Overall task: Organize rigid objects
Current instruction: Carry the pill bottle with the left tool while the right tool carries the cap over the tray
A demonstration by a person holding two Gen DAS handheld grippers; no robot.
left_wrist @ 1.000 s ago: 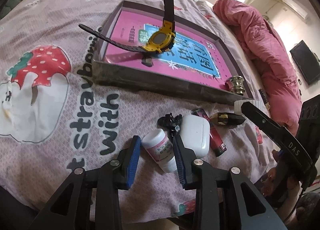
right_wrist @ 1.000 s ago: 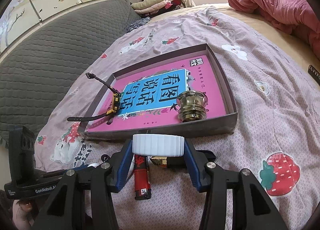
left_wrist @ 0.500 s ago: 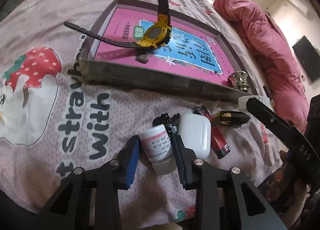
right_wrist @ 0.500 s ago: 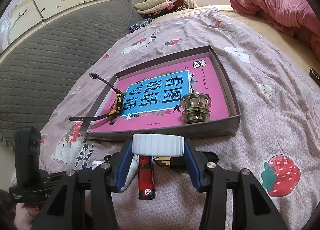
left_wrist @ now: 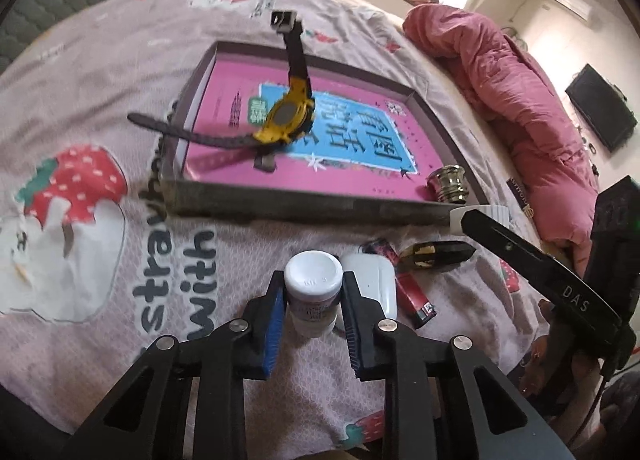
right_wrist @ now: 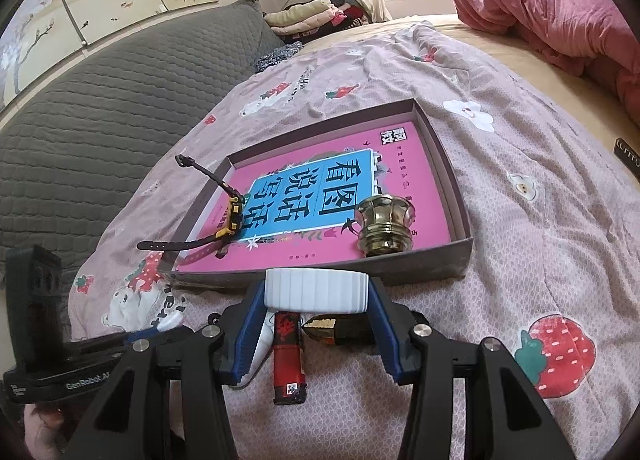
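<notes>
My left gripper [left_wrist: 313,292] is shut on a small white bottle [left_wrist: 314,292] with a printed label, held upright just above the bedspread, its blue pads pressed on both sides. My right gripper [right_wrist: 316,292] is shut on a ribbed white cap [right_wrist: 316,291], hovering near the front wall of the shallow box [right_wrist: 466,248]. The box holds a pink and blue book [left_wrist: 348,136], a yellow watch [left_wrist: 288,118] with black straps, and a brass knob [right_wrist: 385,230]. On the bedspread lie a white earbud case [left_wrist: 374,286], a red lighter [right_wrist: 287,356] and a black and gold piece [left_wrist: 434,255].
The pink strawberry-print bedspread [left_wrist: 100,188] covers the bed. A heaped pink quilt [left_wrist: 508,72] lies at the far right. A grey quilted headboard [right_wrist: 80,108] rises on the left in the right wrist view. A hand [left_wrist: 560,364] grips the right gripper's handle.
The left gripper has closed on the white bottle, which lay tilted between its pads, and now holds it upright. The right gripper with the cap has kept still.
</notes>
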